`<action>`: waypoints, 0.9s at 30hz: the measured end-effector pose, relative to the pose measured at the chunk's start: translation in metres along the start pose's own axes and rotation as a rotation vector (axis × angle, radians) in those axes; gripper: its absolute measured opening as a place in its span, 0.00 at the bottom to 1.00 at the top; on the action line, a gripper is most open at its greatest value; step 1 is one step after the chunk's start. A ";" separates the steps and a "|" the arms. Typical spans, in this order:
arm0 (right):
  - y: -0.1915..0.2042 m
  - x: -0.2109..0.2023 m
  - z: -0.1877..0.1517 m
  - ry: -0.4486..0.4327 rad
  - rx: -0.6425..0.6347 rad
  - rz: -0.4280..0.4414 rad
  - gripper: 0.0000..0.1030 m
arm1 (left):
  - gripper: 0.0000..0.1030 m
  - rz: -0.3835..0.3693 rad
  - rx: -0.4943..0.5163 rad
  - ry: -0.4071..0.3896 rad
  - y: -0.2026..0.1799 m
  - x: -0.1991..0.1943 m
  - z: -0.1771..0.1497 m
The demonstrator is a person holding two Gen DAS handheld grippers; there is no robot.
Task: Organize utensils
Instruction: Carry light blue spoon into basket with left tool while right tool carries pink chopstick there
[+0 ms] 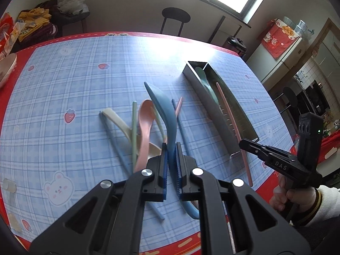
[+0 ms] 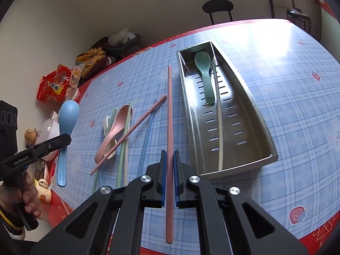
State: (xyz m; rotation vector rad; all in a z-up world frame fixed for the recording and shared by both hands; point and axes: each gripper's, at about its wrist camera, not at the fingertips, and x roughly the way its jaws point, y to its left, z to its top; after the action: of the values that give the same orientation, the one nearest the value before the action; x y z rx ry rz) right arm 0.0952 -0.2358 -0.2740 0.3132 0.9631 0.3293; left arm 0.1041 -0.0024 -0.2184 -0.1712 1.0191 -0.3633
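On the far left of the right wrist view, past the table's (image 2: 276, 68) red edge, sit snack bags (image 2: 55, 86) and a mug (image 2: 43, 191). Next comes the left gripper (image 1: 171, 148), clamped on the handle of a blue spoon (image 1: 163, 106) that it holds clear of the cloth, bowl pointing away. Under and beside that spoon lies the loose pile: a cream spoon (image 2: 105, 125), green chopsticks (image 2: 125, 136), a pink spoon (image 2: 115, 128) lying across them, one pink chopstick (image 2: 129, 132) slanting over the heap, and blue chopsticks (image 2: 147, 133) just to its right. Right of the pile, the right gripper (image 2: 169, 155) is closed on a second pink chopstick (image 2: 169, 110), which runs straight forward between the jaws, its tip near the tray's (image 2: 250, 97) left wall. The metal tray lies further right, holding a green spoon (image 2: 205, 74) at its far end and what looks like a pale chopstick (image 2: 220, 123) beside it, though glare makes it hard to judge.
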 end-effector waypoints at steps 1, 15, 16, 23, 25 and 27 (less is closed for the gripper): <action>-0.005 -0.002 0.002 -0.002 0.005 0.000 0.06 | 0.11 -0.004 0.008 0.001 -0.007 0.003 0.004; -0.058 0.011 0.053 -0.019 0.090 -0.020 0.06 | 0.11 -0.045 0.133 0.072 -0.086 0.080 0.089; -0.059 0.016 0.055 -0.017 0.098 -0.022 0.06 | 0.11 -0.044 0.138 0.084 -0.090 0.089 0.097; -0.066 0.044 0.077 0.002 0.106 -0.036 0.06 | 0.11 -0.026 0.187 0.179 -0.113 0.152 0.142; -0.066 0.051 0.079 0.017 0.109 -0.041 0.06 | 0.11 -0.013 0.207 0.204 -0.118 0.167 0.150; -0.064 0.058 0.080 0.031 0.112 -0.049 0.06 | 0.11 -0.004 0.215 0.225 -0.121 0.181 0.155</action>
State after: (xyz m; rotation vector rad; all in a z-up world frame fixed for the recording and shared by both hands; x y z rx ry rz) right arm 0.2017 -0.2792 -0.3000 0.3869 1.0201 0.2360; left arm 0.2958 -0.1863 -0.2455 0.0629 1.1929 -0.5013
